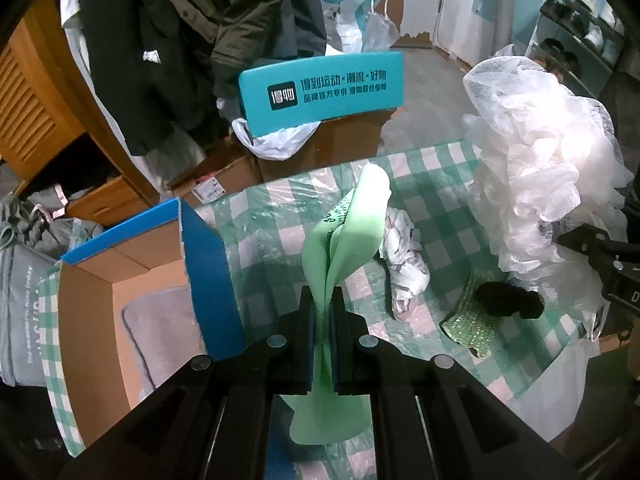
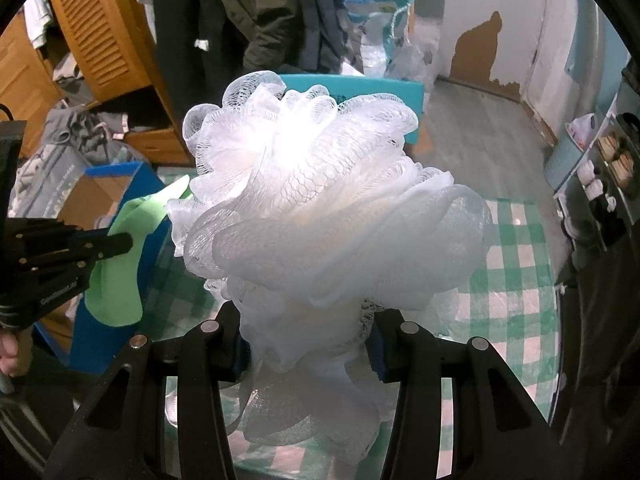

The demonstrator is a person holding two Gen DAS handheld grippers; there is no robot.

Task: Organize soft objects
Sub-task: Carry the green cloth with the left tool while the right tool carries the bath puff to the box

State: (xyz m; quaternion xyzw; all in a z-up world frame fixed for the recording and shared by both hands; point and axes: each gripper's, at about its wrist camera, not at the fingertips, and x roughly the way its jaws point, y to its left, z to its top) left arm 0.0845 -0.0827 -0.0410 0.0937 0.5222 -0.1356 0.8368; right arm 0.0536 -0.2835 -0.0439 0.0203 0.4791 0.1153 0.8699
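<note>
My left gripper [image 1: 322, 300] is shut on a light green foam sheet [image 1: 352, 224] and holds it upright above the checked tablecloth [image 1: 432, 208], just right of an open blue cardboard box [image 1: 208, 264]. My right gripper [image 2: 306, 344] is shut on a big white mesh bath pouf [image 2: 320, 200], lifted above the table; the pouf also shows at the right of the left wrist view [image 1: 540, 152]. The left gripper with the green sheet [image 2: 120, 264] shows at the left of the right wrist view.
On the cloth lie a crumpled white-and-grey rag [image 1: 404, 264] and a glittery green piece with a black patch [image 1: 480, 312]. The box holds a grey pad [image 1: 160, 336]. Behind the table are a teal box [image 1: 320, 92], brown cartons, hanging coats and a shoe rack [image 1: 580, 28].
</note>
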